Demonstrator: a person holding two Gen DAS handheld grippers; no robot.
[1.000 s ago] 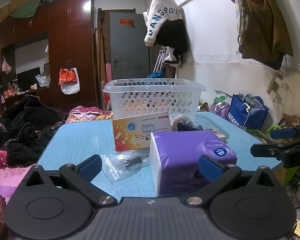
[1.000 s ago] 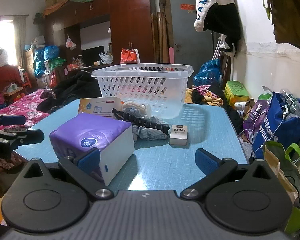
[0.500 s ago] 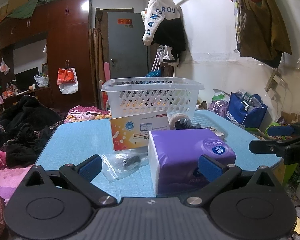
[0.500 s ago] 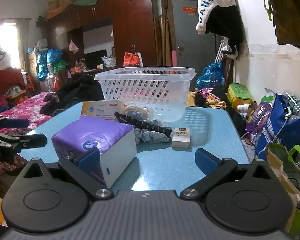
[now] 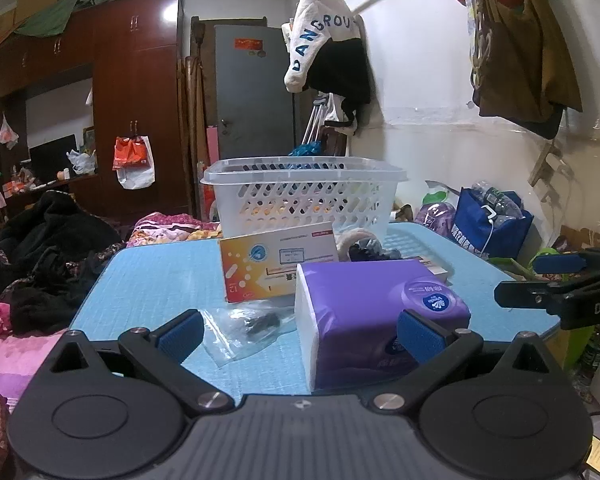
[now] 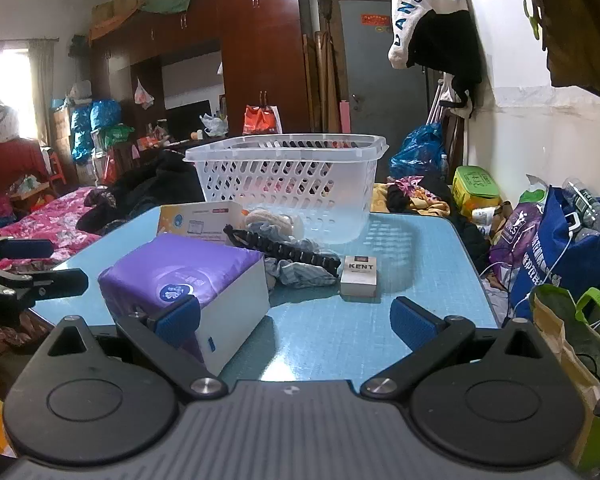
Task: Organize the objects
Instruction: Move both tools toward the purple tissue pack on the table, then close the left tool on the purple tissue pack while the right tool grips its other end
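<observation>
1. Left tongs (image 5: 298, 330) spread wide, nothing between the pads; low at the near edge of the table (image 5: 148, 276), lower centre of the left wrist view; prob. staged there to reach the nearest items.
2. Right tongs (image 6: 294, 320) likewise spread & empty, lower centre of the right wrist view, aimed down the table toward the basket (image 6: 286, 184).
3. Basket sits at the far end of the table, mid-frame in both views; looks like the drop spot, so loose things lie between tongs & it; I can't tell from here what, if anything, is in it.
4. Purple tissue pack (image 5: 375, 312) lower right-centre in the left view, close in front of the left tongs' right pad; biggest item, likely first pick.
5. Clear plastic bag (image 5: 248, 326) flat on the table just left of the pack; orange-white box (image 5: 278, 266) stands behind both.
6. KENT box (image 6: 359, 275) centre of the right view, beside a black strap (image 6: 284, 248) lying over crumpled cloth.
</observation>
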